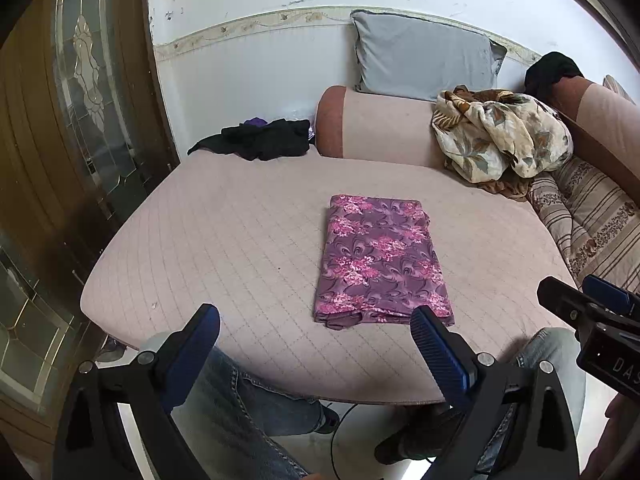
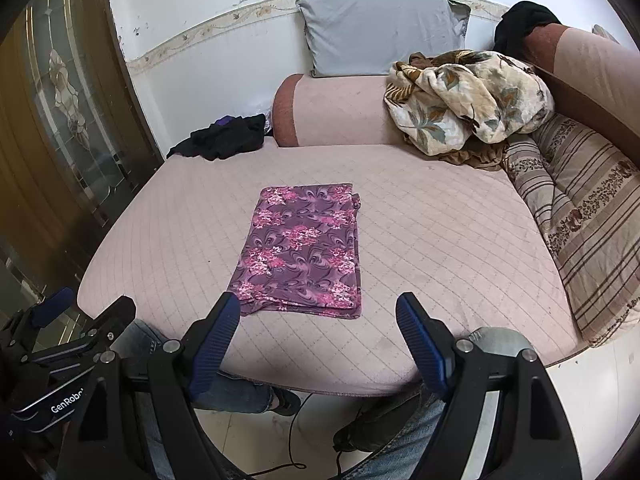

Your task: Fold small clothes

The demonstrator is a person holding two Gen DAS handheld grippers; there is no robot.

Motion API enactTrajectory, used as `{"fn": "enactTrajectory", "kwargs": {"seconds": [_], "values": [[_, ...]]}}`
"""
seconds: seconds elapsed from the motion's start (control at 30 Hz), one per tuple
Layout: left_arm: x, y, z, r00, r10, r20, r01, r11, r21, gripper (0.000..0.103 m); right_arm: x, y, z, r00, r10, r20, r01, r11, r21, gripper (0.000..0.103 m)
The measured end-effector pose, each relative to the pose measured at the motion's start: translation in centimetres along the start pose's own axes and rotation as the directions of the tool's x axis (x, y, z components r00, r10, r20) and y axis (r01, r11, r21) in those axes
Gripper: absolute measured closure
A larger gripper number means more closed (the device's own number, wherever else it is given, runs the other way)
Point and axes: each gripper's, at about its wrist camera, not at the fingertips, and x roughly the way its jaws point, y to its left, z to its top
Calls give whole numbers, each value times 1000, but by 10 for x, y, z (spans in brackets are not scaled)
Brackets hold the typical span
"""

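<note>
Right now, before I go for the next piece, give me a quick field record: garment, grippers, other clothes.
garment: purple floral cloth, folded into a flat rectangle, mid-mattress
left gripper: open, empty, short of the cloth's near edge
right gripper: open, empty, at the cloth's near edge
other clothes: dark pile at far left corner
bedding: floral blanket bunched at far right

Both wrist cams sit side by side off the front edge of the bed (image 1: 248,240), angled down across it toward the wall (image 2: 224,44). Both catch the cloth (image 1: 380,260), left cam slightly further left.
</note>
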Motion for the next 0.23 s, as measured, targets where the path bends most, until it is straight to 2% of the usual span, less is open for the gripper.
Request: {"fn": "enactTrajectory", "kwargs": {"seconds": [0.13,0.23], "values": [[7,-2,0,1000,6,18,-6,1000,14,5,10,-4,2,1000,-4,-15,4,1000,4,24],[17,-3,1,1000,-1,-6,1,1000,17,5,21,-8,4,999,-4,-35,4,1000,15,24]]}}
